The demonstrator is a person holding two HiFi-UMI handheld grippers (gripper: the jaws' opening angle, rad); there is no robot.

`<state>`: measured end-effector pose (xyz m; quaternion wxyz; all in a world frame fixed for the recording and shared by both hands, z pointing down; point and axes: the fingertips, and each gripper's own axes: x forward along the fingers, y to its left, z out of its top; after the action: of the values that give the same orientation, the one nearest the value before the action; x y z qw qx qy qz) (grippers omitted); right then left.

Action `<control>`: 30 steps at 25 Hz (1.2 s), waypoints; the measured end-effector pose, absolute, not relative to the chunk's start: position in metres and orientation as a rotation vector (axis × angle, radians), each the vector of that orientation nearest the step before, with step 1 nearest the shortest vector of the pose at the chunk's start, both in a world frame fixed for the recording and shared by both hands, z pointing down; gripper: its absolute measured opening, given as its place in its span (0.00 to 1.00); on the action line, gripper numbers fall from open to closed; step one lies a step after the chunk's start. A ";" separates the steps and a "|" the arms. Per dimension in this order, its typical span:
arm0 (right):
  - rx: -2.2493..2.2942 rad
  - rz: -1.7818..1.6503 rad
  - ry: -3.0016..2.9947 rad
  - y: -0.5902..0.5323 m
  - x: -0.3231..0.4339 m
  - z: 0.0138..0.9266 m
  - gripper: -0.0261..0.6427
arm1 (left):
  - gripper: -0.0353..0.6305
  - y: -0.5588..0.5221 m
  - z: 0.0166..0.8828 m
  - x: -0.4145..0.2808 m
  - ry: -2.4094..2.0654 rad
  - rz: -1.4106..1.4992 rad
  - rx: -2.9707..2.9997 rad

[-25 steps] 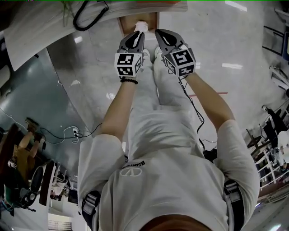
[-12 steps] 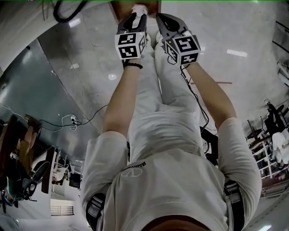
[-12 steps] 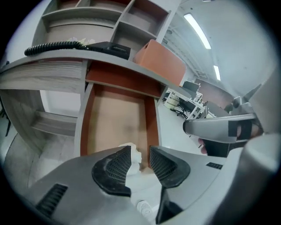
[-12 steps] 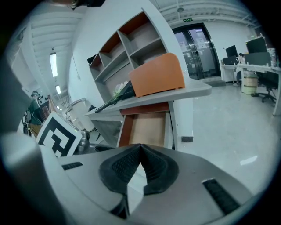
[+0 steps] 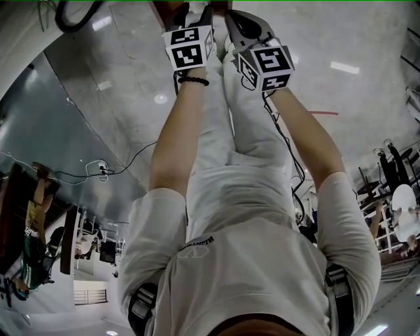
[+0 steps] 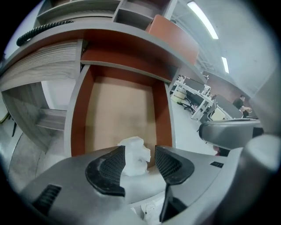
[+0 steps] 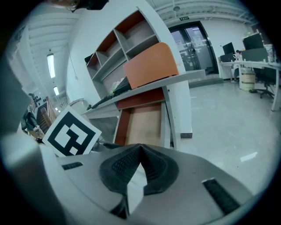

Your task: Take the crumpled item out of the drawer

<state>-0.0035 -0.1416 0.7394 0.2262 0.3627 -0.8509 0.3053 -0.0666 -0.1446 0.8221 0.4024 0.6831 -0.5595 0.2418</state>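
Left gripper (image 6: 140, 148): jaws spread wide, just been opening. The crumpled item (image 6: 131, 159), white, sits between the pads, close against the left-hand one, clear gap to the right-hand one. Not pinched. It lies at the near end of the open drawer (image 6: 78, 118), lower centre of the left gripper view. Drawer has red-brown walls and a tan floor, and nothing else shows inside it. It is pulled out from under the worktop (image 6: 131, 46), whose edge runs across the upper part of that view.

Right gripper (image 7: 140, 147): jaws pressed together at the tips, nothing between them. Same drawer shows past it, mid-frame, with the left gripper's marker cube (image 7: 70, 136) at lower left. Orange-brown panel (image 7: 151, 66) stands on the worktop, shelves (image 7: 127, 41) behind it.

Head view: both grippers side by side at top centre, left (image 5: 197, 10), right (image 5: 235, 20), tips near the frame edge, above the person's legs (image 5: 230, 131). Can't make out the item there.
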 end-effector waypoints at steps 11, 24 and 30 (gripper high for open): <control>1.031 0.893 -2.344 -0.140 -0.003 0.754 0.04 | 0.37 -0.150 0.841 -0.061 -1.402 0.694 1.677; 1.031 0.922 -2.337 -0.133 -0.005 0.761 0.04 | 0.26 -0.149 0.852 -0.062 -1.376 0.802 1.623; 1.035 0.922 -2.336 -0.131 -0.004 0.762 0.04 | 0.19 -0.149 0.851 -0.065 -1.392 0.813 1.632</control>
<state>-0.0041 -0.1306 0.7618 0.2112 0.3724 -0.8406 0.3319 -0.0652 -0.1490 0.8506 0.4112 0.6485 -0.5531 0.3231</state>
